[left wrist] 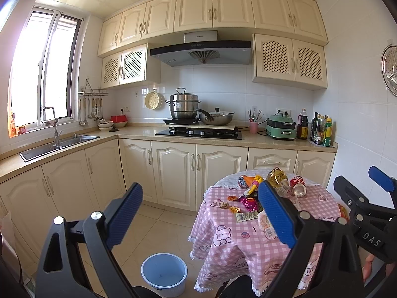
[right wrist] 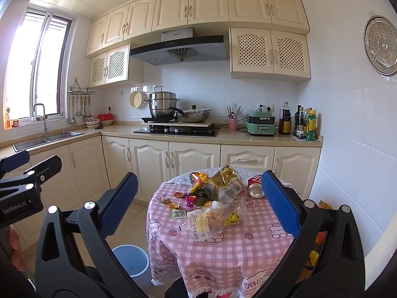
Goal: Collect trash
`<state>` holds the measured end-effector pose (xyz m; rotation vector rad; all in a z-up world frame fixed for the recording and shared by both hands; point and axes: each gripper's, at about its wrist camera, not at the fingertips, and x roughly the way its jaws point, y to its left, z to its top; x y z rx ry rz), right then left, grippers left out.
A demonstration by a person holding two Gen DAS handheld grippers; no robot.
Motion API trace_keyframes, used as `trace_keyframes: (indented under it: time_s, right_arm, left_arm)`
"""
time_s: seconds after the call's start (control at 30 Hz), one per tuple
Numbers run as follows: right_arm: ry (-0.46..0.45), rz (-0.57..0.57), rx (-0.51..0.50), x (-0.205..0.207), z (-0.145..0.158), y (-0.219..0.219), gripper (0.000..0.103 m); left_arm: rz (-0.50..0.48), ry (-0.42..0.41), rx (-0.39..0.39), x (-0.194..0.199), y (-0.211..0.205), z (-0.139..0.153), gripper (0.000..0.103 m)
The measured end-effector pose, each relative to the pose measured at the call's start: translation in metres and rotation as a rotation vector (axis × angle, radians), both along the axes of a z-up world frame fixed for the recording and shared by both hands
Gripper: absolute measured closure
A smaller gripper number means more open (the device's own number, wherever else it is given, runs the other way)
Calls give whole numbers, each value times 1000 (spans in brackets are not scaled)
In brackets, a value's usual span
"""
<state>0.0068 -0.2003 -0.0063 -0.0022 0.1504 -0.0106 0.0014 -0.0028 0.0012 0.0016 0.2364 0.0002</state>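
Note:
A small round table with a pink checked cloth (right wrist: 223, 253) holds a heap of trash: a clear snack bag with yellow print (right wrist: 215, 219), a gold crinkled bag (right wrist: 225, 181), a red soda can on its side (right wrist: 255, 186), and several small candy wrappers (right wrist: 191, 200). The same heap shows in the left wrist view (left wrist: 260, 198). A pale blue bin (left wrist: 164, 273) stands on the floor left of the table. My left gripper (left wrist: 201, 213) is open and empty, held above the floor and the table's left edge. My right gripper (right wrist: 198, 203) is open and empty above the table.
Cream kitchen cabinets and a counter (right wrist: 173, 134) with a hob, pots, a green appliance and bottles run behind the table. A sink (left wrist: 59, 145) is at the left under the window. A white tiled wall is close on the right. Tiled floor lies around the bin.

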Motion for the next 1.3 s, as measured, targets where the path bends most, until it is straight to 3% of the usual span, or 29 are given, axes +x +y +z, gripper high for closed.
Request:
trace_keyframes:
  time_s: [1.3]
  right_arm:
    - [10, 1, 4, 5, -8, 0, 6]
  left_arm:
    - [-4, 8, 4, -1, -3, -1, 11]
